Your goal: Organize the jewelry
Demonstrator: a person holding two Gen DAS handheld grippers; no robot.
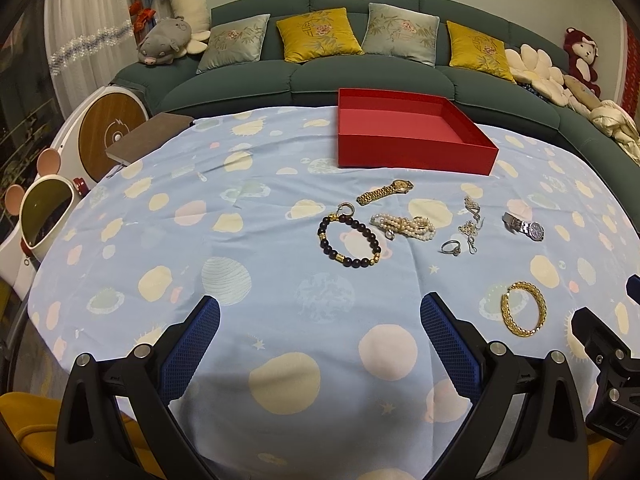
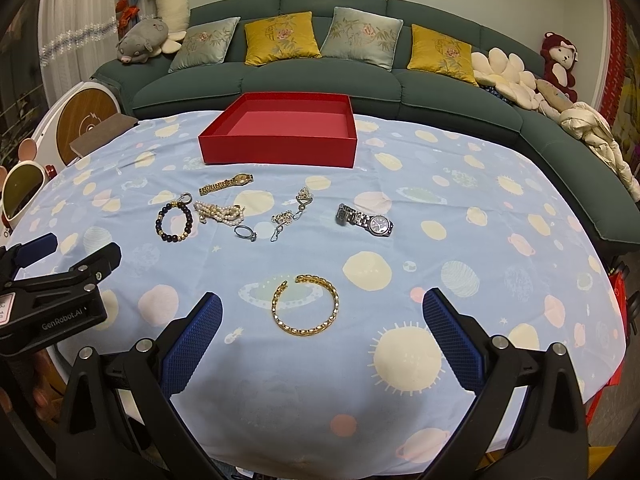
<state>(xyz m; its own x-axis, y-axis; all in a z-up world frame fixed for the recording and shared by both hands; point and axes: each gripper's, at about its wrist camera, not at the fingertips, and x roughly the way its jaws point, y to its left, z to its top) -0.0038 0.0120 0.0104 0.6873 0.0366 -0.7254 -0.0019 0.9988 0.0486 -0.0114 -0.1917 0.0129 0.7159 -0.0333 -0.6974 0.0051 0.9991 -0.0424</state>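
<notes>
A red box (image 2: pixel 280 152) sat open-topped at the far side of the table, in front of a green sofa (image 2: pixel 320 80), its long side running left to right and nothing inside it. The jewelry lay on a blue planet-print cloth (image 2: pixel 480 240) between box and grippers. A gold watch (image 2: pixel 226 183) lay nearest the box, its strap slanting up to the right. Below it sat a bead bracelet (image 2: pixel 175 224), a heap of pearls (image 2: pixel 218 213) just beside it, a ring (image 2: pixel 245 232) and silver earrings (image 2: pixel 290 214). A silver watch (image 2: pixel 365 220) lay apart to the right, strap running left, dial right. A gold bangle (image 2: pixel 306 309) lay closest, its gap facing the box, between the fingers of the right gripper (image 2: pixel 322 334), which stood wide and held nothing. The left gripper (image 1: pixel 320 338) also stood wide and empty over bare cloth, the bangle off to its right. Nothing blocked the way to the box
</notes>
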